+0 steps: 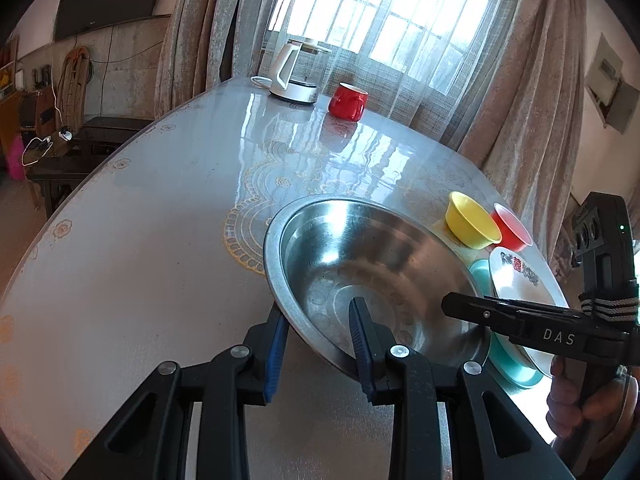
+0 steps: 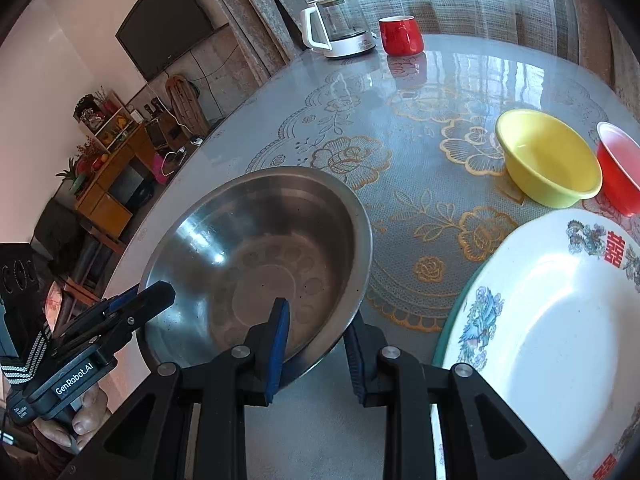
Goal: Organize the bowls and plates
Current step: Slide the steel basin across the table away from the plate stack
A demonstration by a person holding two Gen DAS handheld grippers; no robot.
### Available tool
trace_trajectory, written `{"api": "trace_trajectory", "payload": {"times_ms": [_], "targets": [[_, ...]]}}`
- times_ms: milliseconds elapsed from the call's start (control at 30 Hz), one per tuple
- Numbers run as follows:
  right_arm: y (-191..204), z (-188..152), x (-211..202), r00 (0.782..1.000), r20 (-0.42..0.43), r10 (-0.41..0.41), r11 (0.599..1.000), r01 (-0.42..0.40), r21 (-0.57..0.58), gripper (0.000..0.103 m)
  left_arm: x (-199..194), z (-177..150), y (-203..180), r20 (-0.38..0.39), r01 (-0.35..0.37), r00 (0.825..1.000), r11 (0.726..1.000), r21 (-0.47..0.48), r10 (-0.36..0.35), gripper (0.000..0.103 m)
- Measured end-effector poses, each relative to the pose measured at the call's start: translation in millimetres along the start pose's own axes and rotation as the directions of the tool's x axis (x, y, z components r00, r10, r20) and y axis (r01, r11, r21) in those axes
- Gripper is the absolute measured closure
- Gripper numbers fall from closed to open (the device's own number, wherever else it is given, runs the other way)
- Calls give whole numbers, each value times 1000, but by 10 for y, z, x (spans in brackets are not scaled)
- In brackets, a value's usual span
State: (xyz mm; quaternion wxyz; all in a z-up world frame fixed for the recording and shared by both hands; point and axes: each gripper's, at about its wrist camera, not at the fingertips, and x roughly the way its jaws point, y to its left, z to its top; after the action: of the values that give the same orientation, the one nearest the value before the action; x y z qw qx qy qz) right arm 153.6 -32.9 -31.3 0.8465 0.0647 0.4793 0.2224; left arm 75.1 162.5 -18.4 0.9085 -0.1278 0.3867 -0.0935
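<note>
At the near table edge, the steel bowl (image 1: 360,276) is held tilted, its rim clamped by the left gripper (image 1: 320,344) and likewise by the right gripper (image 2: 316,350), one pad inside, one outside. Just beside it, a white patterned plate (image 2: 552,344) is stacked on a teal plate (image 1: 516,368). Further off, a yellow bowl (image 2: 548,160) and red bowl (image 2: 618,172) stand together. Step judged: the bowl is being carried; next, a level set-down is called for. The teal plate is largely hidden; the red bowl is cut off in the right wrist view.
</note>
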Motion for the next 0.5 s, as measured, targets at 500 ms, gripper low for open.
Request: {"api": "trace_trajectory", "payload": {"times_ms": [500], "targets": [[163, -295, -56, 1000, -5, 7, 997, -7, -79, 76, -148, -312, 83, -30, -30, 999, 999, 15, 30, 72]]}}
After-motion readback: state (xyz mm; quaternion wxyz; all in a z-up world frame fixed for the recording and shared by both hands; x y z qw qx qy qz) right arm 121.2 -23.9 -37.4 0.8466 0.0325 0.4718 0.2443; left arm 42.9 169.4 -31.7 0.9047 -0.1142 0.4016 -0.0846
